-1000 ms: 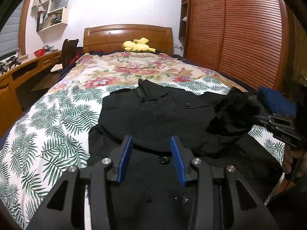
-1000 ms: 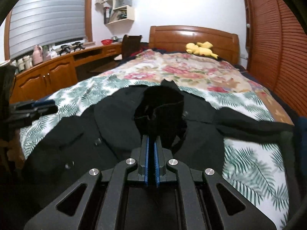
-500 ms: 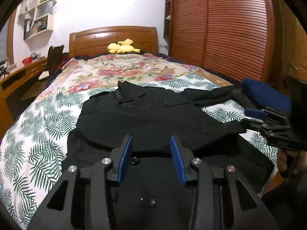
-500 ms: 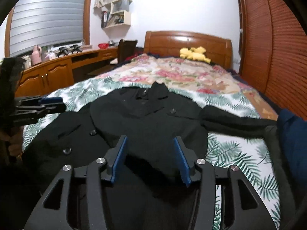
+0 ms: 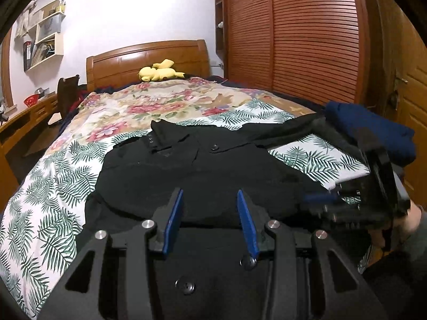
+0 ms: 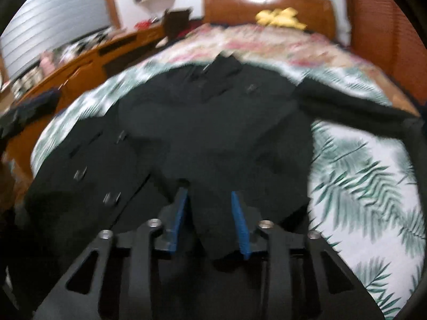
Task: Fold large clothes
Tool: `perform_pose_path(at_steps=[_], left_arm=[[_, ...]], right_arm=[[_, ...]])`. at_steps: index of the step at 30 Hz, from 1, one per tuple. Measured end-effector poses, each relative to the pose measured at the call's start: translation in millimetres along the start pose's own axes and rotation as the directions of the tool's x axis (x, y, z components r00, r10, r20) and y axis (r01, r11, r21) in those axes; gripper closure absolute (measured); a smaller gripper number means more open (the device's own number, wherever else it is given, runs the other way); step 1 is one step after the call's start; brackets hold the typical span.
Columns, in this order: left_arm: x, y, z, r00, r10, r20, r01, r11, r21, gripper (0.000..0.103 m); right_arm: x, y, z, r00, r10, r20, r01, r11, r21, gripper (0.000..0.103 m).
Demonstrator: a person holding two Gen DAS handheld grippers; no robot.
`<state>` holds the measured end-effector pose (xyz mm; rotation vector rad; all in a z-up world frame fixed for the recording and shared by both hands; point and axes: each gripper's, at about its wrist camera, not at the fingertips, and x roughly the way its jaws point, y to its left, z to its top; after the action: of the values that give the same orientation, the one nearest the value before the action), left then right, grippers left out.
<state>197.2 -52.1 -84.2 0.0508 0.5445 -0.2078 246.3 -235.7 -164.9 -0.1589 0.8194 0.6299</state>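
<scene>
Now the right hand-held gripper [image 6: 210,221] has let go of the sleeve it was carrying a second ago: then its blue pads were pinched shut on a bunched cuff lifted over the chest, half a second ago they stood wide, and at this moment the jaws are closing again with a fold of black cloth lying between the pads (whether they already press on it I cannot tell, as the view is blurred with motion). The left hand-held gripper [image 5: 210,221] stands partly open with nothing in it, just above the coat's near hem at six o'clock in its own view, its gap the same as a second ago.

The black coat [image 5: 202,170] lies face up on the bed [image 5: 50,213], collar toward the headboard at twelve o'clock. The sleeve [image 5: 283,130] that was raised earlier now stretches flat out toward two o'clock, its end reaching the folded navy garment [image 5: 373,128] at the bed's edge. A yellow plush toy [image 5: 160,73] sits far off at twelve o'clock by the headboard.

To my reading, the sleeve has been laid out rather than folded in, and the right hand is taking a fresh hold lower on the body; the fold proper looks barely begun.
</scene>
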Motion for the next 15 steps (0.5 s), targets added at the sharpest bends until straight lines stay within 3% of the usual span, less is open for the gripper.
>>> perform_pose_path(at_steps=[8,15], left_arm=[[19,4,11,0.999,0.026,0.041,-0.026,1.000,-0.008,0.063],[54,12,18,0.999,-0.019,0.030,0.020,1.000,-0.024,0.063]], right_arm=[[8,5,-27,0.999,-0.007,-0.047,0.006,1.000,-0.022,0.077],[5,9,-32,0.999,-0.032,-0.023,0.031,0.999,-0.022,0.077]])
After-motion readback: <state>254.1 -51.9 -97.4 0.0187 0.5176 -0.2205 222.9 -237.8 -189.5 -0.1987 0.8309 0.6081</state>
